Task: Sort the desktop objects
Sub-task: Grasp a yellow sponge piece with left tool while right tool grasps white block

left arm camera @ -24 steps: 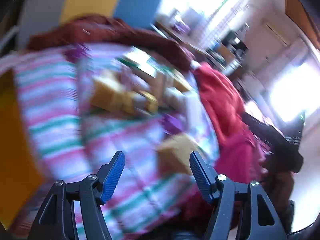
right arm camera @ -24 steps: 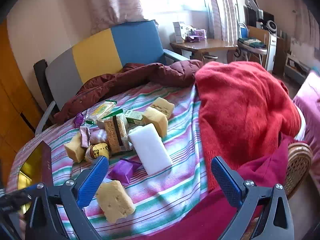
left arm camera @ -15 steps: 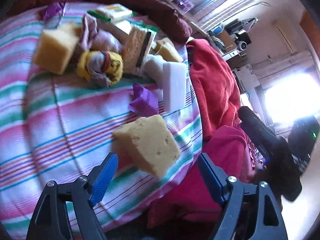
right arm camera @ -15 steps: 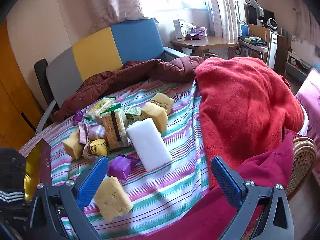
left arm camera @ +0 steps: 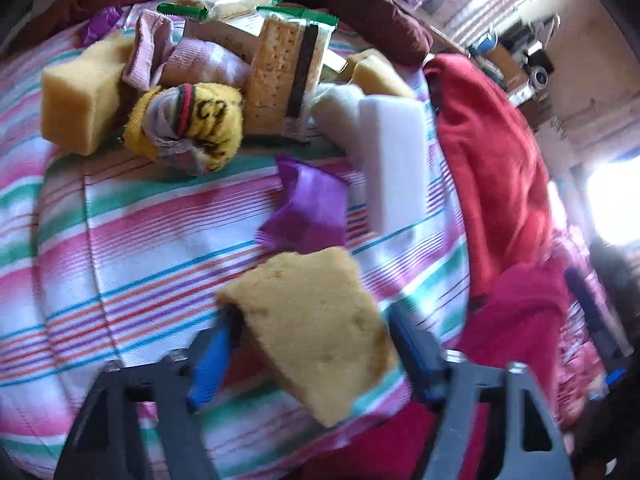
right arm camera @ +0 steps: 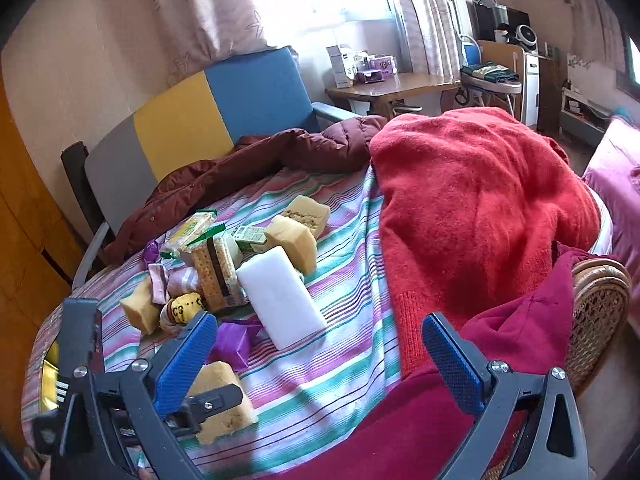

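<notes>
A tan sponge [left arm camera: 320, 344] lies near the front edge of the striped cloth [left arm camera: 140, 240]. My left gripper [left arm camera: 312, 316] points steeply down over it, open, one blue pad on each side of the sponge. I cannot tell if the pads touch it. The right wrist view shows the same sponge [right arm camera: 228, 408] with a left finger [right arm camera: 212, 396] across it. My right gripper [right arm camera: 316, 324] hangs open and empty above the front edge. Behind the sponge lie a purple wrapper [left arm camera: 308, 204], a white foam block [left arm camera: 396, 160], a yellow sock ball [left arm camera: 188, 124], cracker packets [left arm camera: 288, 76] and another sponge [left arm camera: 80, 104].
A red blanket [right arm camera: 480, 200] covers the right side of the surface. A maroon jacket [right arm camera: 260, 160] lies along the back and a magenta cloth [right arm camera: 420, 420] at the front right. Two more sponges [right arm camera: 296, 240] sit further back. A wicker chair edge [right arm camera: 600, 312] is at the right.
My left gripper has dropped toward the near sponge, which now sits between its jaws instead of ahead of them. It has also come into the right wrist view. The right gripper has hardly moved.
</notes>
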Motion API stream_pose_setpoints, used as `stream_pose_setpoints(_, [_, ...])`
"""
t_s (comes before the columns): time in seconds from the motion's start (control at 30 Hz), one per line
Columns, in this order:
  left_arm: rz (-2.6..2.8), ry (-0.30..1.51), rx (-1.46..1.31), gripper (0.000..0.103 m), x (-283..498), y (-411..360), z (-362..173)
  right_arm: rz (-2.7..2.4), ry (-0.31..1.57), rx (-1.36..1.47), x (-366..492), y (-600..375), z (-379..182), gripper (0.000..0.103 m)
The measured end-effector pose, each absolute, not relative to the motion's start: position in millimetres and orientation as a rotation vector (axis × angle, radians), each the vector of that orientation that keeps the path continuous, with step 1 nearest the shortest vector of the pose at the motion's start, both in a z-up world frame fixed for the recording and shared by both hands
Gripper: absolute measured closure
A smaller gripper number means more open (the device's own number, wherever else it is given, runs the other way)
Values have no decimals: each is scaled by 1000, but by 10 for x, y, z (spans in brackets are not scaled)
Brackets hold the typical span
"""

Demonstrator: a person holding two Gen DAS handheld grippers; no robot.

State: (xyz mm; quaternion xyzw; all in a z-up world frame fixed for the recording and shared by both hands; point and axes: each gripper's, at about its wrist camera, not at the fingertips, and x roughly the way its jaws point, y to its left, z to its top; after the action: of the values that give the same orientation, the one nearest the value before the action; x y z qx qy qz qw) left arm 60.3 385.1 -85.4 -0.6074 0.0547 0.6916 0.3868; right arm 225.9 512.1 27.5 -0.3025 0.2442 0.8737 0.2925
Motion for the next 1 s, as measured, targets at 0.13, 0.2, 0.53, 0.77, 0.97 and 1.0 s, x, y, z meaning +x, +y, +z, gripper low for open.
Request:
stream_pose_setpoints(0.13, [1720, 160, -1495, 40, 593, 3750, -812, 2340, 627, -851, 2145, 5117, 260, 0])
stream_pose_setpoints(0.2, [1727, 183, -1460, 41, 592, 3641, -768, 2346, 615, -897, 2023, 5123, 263, 0])
stream_pose_setpoints(0.53, [1829, 164, -1359, 42, 459, 3156, -530, 2362, 497, -1149, 1247, 5164, 65, 0])
stream_pose_setpoints(0.77, [1859, 116, -1375, 41, 353, 2851, -549, 2289, 484, -1244, 882, 5340, -146, 5])
stream_pose_setpoints(0.97, [1875, 113, -1359, 41, 358, 2763, -555, 2258, 436, -1353, 722, 5383, -313, 6])
stream_pose_setpoints(1.0, [1880, 116, -1345, 41, 372, 2756, -538, 2256, 453, -1368, 710, 5394, -350, 6])
